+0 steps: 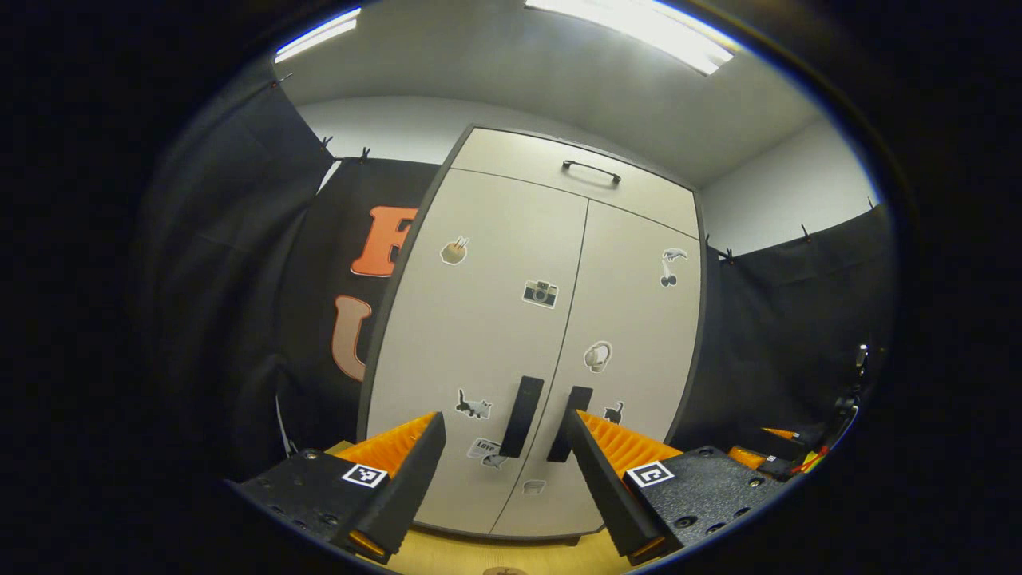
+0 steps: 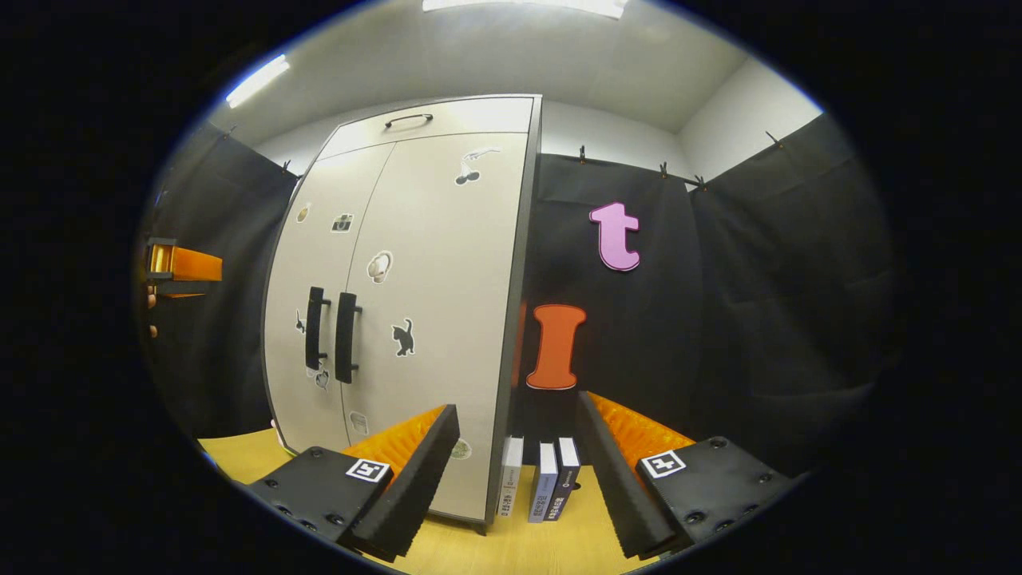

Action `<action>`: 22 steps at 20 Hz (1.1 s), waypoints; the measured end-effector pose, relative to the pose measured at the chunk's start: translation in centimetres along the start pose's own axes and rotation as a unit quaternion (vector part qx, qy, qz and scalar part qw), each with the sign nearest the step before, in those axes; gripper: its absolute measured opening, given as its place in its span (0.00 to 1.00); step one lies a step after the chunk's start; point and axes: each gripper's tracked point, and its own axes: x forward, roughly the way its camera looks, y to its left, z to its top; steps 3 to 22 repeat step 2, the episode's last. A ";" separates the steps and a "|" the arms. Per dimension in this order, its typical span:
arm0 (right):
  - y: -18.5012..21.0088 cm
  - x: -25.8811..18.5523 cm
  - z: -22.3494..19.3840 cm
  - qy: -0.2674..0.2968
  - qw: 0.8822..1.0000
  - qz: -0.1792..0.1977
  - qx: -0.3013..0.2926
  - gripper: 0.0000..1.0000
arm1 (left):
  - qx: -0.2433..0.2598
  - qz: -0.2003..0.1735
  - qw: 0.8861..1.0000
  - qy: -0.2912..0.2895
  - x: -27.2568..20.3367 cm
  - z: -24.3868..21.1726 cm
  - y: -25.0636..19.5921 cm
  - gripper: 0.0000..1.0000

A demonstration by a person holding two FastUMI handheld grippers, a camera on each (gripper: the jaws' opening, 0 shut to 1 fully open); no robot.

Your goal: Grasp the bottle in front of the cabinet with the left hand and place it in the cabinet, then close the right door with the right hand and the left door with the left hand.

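both doors [image 1: 551, 335] of the cabinet [image 2: 511, 263] are shut, and the left gripper [image 1: 505, 471] and right gripper [image 2: 519, 479] are wide open, holding nothing.

Black screw-studded gripper [image 1: 503, 471] bodies, square markers

Books [image 2: 543, 477] upright right of cabinet [image 2: 447, 319] (on table [image 2: 511, 551]); touching.

The pale cabinet [image 1: 535, 335] stands upright, its left door [image 1: 471, 343] and right door [image 1: 631, 351] apparently fully closed.
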 end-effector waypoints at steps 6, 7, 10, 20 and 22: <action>0.8 -0.7 0.3 -0.001 1.000 -0.002 0.000 0.98 | 0.005 0.002 1.000 0.000 -0.6 0.3 0.9 0.94; 0.8 -0.7 0.3 -0.001 1.000 -0.002 0.000 0.98 | 0.005 0.002 1.000 0.000 -0.6 0.3 0.9 0.94; 0.8 -0.7 0.3 -0.001 1.000 -0.002 0.000 0.98 | 0.005 0.002 1.000 0.000 -0.6 0.3 0.9 0.94; 0.8 -0.7 0.3 -0.001 1.000 -0.002 0.000 0.98 | 0.005 0.002 1.000 0.000 -0.6 0.3 0.9 0.94; 0.8 -0.7 0.3 -0.001 1.000 -0.002 0.000 0.98 | 0.005 0.002 1.000 0.000 -0.6 0.3 0.9 0.94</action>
